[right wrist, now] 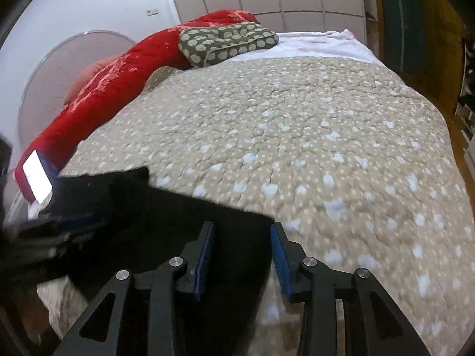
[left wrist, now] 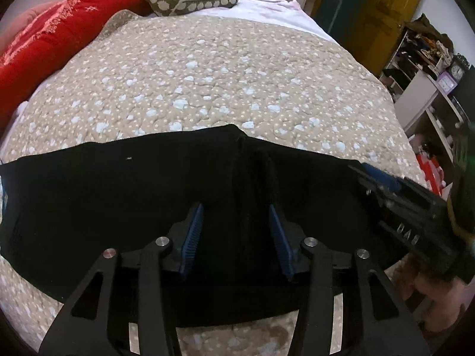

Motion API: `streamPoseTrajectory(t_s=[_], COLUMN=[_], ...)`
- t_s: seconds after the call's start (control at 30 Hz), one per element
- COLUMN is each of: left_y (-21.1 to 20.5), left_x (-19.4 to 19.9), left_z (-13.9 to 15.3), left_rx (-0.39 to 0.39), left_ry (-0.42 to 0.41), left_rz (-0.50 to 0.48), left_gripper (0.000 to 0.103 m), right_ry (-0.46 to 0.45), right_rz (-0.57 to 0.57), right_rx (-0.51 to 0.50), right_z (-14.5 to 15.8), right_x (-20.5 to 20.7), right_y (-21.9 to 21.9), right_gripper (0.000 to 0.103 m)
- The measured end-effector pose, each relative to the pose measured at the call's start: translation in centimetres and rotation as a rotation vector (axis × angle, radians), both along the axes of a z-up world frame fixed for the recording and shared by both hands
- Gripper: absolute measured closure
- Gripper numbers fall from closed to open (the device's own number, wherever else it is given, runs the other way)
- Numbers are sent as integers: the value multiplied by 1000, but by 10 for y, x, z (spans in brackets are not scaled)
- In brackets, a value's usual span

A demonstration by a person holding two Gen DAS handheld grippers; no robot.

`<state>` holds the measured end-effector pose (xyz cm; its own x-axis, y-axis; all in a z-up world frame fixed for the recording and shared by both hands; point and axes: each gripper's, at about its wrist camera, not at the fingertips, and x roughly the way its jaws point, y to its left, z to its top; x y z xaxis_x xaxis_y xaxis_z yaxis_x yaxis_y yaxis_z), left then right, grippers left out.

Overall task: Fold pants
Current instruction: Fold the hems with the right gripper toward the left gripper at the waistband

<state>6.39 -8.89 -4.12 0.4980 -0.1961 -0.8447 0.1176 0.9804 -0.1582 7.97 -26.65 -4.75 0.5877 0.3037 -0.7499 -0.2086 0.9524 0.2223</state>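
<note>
Black pants [left wrist: 118, 195] on a beige quilt [left wrist: 207, 74] (pale blue-and-white speckles), red blanket [left wrist: 44, 38] beside.

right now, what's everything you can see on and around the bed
pants: one, black, spread across the near edge of the bed
quilt: one, beige with pale spots, covering the bed
blanket: one, red, bunched along the left side
pillow: one, olive with pale dots, far end
sheet: one, white, far end
phone: one, screen lit, by the red blanket
shelves: cluttered, at the right
left hand-held gripper: open, over the pants
right hand-held gripper: open, at the pants' edge
</note>
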Motion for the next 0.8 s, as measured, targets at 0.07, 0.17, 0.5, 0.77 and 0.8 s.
streamPoseTrajectory(t_s=[0.07,0.17,0.5,0.77,0.8], left_y=[3,5,6,25,27], left_x=[0,-1,-13,-30,-32], left_z=[0,-1,-1,3,5], left_rx=[-17,-30,-18,-39,-47], left_ry=[8,9,-14,-5,-6], left_rz=[12,12,19,59,60], left_gripper=[57,56,53,53,53], right_ry=[9,3,0,-44,-56], right_rz=[4,2,93,91,114], right_rx=[9,28,-24,81,90], right_z=[4,17,11,43,45], right_x=[4,-8,-75,-76,-75], right_y=[-7,-16,0,-2,5], right_gripper=[65,65,64,64,64])
